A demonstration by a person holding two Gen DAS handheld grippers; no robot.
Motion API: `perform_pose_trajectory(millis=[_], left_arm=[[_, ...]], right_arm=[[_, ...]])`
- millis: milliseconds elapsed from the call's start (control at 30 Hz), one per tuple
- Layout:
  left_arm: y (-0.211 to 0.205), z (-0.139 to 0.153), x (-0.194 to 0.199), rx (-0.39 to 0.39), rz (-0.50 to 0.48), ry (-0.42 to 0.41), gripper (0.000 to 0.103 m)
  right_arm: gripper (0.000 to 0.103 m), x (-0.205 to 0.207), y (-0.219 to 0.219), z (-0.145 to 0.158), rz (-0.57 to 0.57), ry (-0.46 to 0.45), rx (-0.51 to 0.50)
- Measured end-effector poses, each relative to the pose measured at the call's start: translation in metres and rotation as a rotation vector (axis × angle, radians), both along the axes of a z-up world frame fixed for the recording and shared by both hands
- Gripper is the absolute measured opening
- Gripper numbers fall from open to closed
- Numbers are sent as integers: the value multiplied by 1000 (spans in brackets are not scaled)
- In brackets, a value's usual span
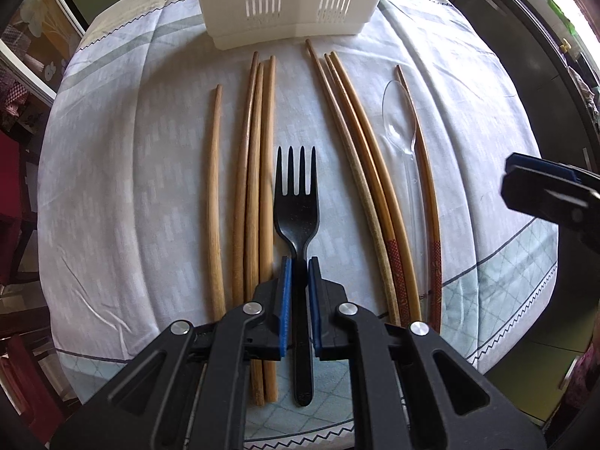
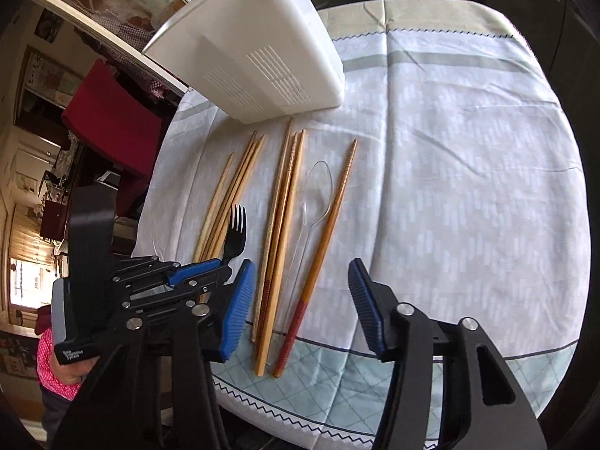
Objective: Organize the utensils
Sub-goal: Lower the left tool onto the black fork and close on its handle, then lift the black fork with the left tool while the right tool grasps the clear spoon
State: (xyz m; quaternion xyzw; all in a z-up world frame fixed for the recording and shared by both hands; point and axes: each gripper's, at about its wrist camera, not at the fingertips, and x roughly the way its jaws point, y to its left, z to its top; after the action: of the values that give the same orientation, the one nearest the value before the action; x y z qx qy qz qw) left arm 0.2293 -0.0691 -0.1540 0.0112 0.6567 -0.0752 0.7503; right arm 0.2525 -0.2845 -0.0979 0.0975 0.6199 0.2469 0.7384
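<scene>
While left tongs [image 1: 299,262] clench fork [image 1: 298,202] handle | right tongs [image 2: 300,281] released, above chopsticks [image 2: 279,225]

The left tool [image 1: 299,262] has chopsticks [image 1: 258,172] close on its left side and more chopsticks [image 1: 360,172] on its right, so little room there. Ahead, the white holder [image 1: 288,0] blocks the way. To the right of the right tool [image 2: 302,277], the counter [image 2: 468,187] is free cloth.
</scene>
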Motion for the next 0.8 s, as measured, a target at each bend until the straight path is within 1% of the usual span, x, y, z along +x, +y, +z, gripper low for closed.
perform_pose_trajectory(millis=[33,100,200,300,367,500,600,700,800], left_arm=[[2,0,0,-2,-4,-1,9],[5,1,1,-2,-14,-4,9],[2,0,-7,13,-31,-17,9],[5,-1,-10,19,-41,-22,9],[7,0,-10,15,-43,-21,9],[-7,2,-18,20,-49,-27,9],[-8,3,-18,25,-54,-32,10],[-12,1,-20,30,-58,-39,10],[-12,1,-22,31,-57,-48,10]], right_arm=[[39,4,6,-5,7,21,-7],[29,8,15,-16,8,61,-20],[29,12,27,-28,13,100,-46],[27,15,37,-35,13,111,-81],[23,18,40,-37,12,116,-101],[15,21,50,-42,3,116,-151],[12,23,50,-44,-7,118,-173],[12,26,60,-47,-7,111,-186],[12,24,67,-47,1,81,-209]])
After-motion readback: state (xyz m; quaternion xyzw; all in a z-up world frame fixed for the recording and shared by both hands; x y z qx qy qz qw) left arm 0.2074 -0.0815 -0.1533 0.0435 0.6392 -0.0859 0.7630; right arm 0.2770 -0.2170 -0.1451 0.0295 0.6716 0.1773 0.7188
